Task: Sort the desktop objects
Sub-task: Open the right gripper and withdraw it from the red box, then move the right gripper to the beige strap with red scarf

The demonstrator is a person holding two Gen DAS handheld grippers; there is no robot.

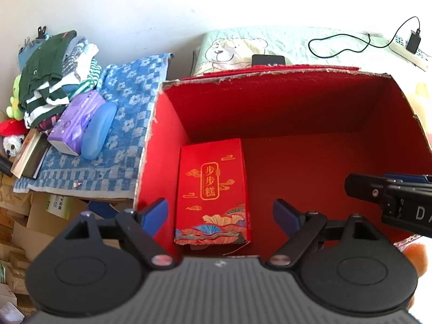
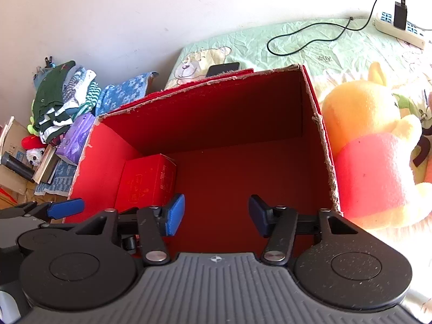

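Both grippers (image 1: 220, 216) (image 2: 216, 214) gape over red box (image 1: 172, 124) — carton's (image 1: 213, 191) bottom edge hidden.

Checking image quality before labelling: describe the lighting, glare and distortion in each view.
Left wrist view: fisheye bends the red box rim; wall overexposed; small gift box sharp. Right wrist view: sunlight washes out the plush bear and bedding; box interior shadowed, dark.

the left gripper (image 1: 220, 214) fills the lower part of its own view, tilted downward, blue pads wide apart with nothing pressed between them. the right gripper (image 2: 216, 214) sits likewise, jaws parted more narrowly and gripping nothing.
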